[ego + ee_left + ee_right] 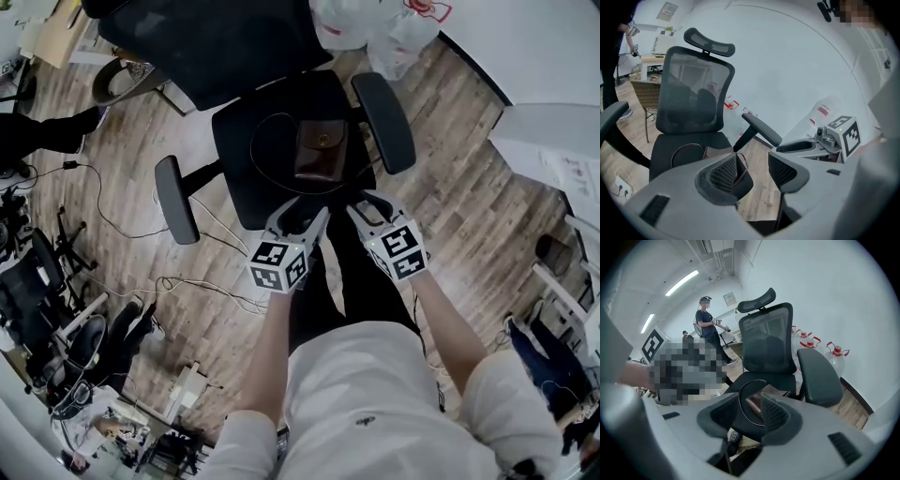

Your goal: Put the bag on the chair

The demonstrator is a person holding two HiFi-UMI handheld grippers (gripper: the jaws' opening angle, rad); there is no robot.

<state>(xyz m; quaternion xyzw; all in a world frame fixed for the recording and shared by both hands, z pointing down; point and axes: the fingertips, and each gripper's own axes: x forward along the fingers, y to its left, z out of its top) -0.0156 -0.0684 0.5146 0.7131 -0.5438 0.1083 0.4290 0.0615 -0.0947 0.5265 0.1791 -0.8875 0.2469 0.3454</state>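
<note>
the brown bag [320, 150] lies on the seat of the office chair [242, 141], and the left tool [309, 214] and right tool [371, 204] hover near its front edge, jaws apart and empty, so the task looks done.

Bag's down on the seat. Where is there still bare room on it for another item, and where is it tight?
Bare seat lies left of the bag, toward the left armrest, though its strap loop rings part of it. The front edge is crowded: left tongs and right tongs hover there.
</note>
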